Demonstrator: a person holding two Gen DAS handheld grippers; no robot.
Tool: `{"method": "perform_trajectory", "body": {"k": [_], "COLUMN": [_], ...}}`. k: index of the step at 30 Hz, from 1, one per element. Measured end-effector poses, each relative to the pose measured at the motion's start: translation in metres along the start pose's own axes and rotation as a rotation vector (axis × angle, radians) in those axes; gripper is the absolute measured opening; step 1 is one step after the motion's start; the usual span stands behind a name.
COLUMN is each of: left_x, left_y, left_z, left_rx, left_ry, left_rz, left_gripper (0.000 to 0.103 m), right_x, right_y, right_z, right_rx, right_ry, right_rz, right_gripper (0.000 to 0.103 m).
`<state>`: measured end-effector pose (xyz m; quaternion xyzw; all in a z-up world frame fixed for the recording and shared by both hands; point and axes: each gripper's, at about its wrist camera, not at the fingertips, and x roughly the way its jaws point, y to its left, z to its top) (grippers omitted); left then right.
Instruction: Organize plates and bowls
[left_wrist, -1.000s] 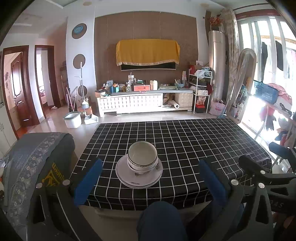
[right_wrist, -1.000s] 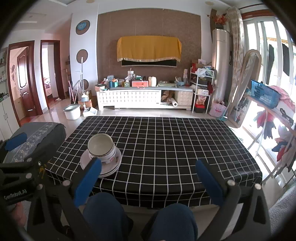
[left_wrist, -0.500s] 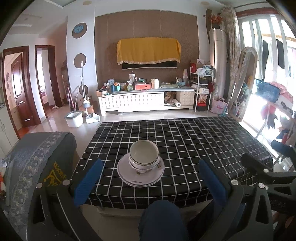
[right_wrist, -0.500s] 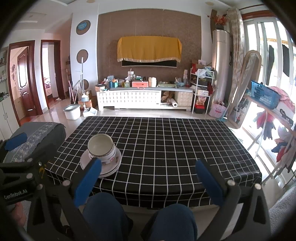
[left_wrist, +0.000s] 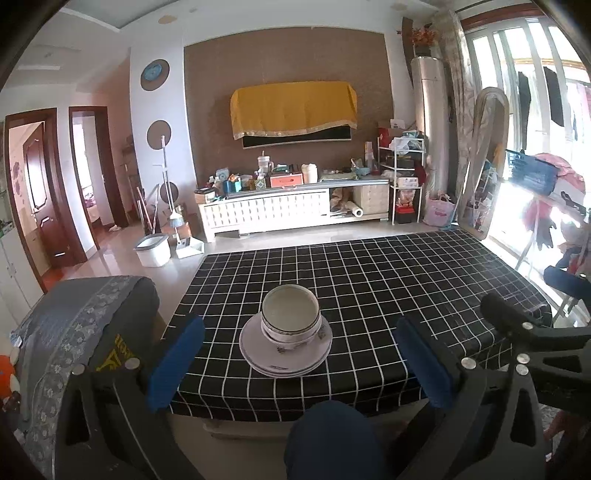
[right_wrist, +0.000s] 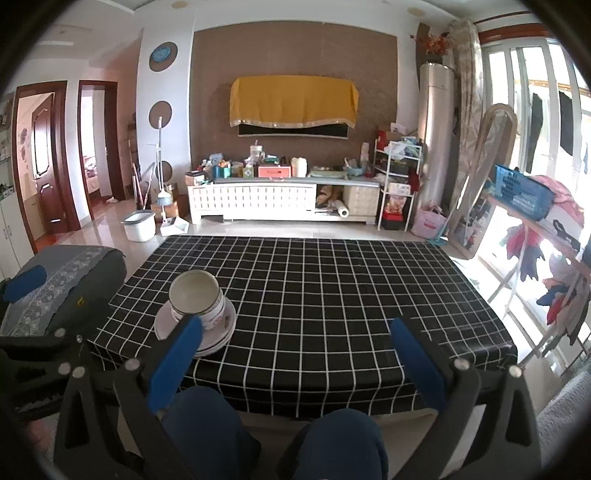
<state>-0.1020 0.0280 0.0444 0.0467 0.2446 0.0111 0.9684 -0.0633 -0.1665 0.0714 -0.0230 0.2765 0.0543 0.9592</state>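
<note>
1. One stack sits on the counter (left_wrist: 406, 280), which is covered in a black cloth with a white grid. The bowls (left_wrist: 290, 314) are nested on the plates (left_wrist: 286, 350).
2. Bowls: two rims show at least (a third is hard to rule out, since the lower ones hide inside the top one).
3. Plates (right_wrist: 221, 328): two or three edges show, too thin to count surely.
4. Left gripper (left_wrist: 299, 358): its two blue fingers (left_wrist: 175, 363) are spread wide and hold nothing. The stack lies ahead of them and midway between them, near the counter's front edge.
5. Right gripper (right_wrist: 295, 363): its fingers (right_wrist: 175, 363) are also spread wide and empty. The stack is just beyond the left fingertip, which covers part of the plates' near rim. Bare cloth lies ahead of the right finger.
6. Each view catches part of the other gripper at its edge (dark frame, one blue tip), cut off by the picture border.
7. Two knees (right_wrist: 343, 443) in dark blue show below the fingers in the right view, and only one in the left view. The rest of the person is out of sight.
8. One padded chair (left_wrist: 85, 332) stands left of the fingers beside the counter, and its lower part is hidden behind the left gripper's frame.
9. The pattern on the bowls and the print under the plate rim are too small to read.
</note>
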Motion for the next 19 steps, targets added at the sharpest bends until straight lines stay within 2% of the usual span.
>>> {"method": "perform_trajectory", "body": {"k": [19], "left_x": [-0.0006], "left_y": [-0.0016], "left_z": [-0.0003], "left_rx": [-0.014], "left_ry": [0.015], "left_rz": [-0.016], "left_gripper": [0.103], "right_x": [-0.0042], "right_y": [0.0015], "right_z": [0.0011], "right_rx": [0.005], "right_ry": [0.005], "right_rz": [0.001], "right_gripper": [0.103]}}
